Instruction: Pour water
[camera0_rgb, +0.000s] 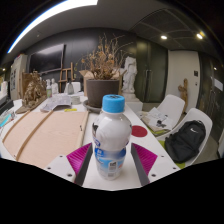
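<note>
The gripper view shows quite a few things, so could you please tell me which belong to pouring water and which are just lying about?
Job: water bottle, blue-capped, between the gripper fingers.
Lying about: potted plant, white statue, black bag, white chairs.

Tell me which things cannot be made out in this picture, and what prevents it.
- Bottle, gripper view: its base is hidden below the fingers, so what it rests on is unclear.
- Water level: the label covers the middle of the bottle.
- Receiving cup or glass: none can be identified on the table.
- Small items beyond the bottle, beside the plant pot: too small to name.
</note>
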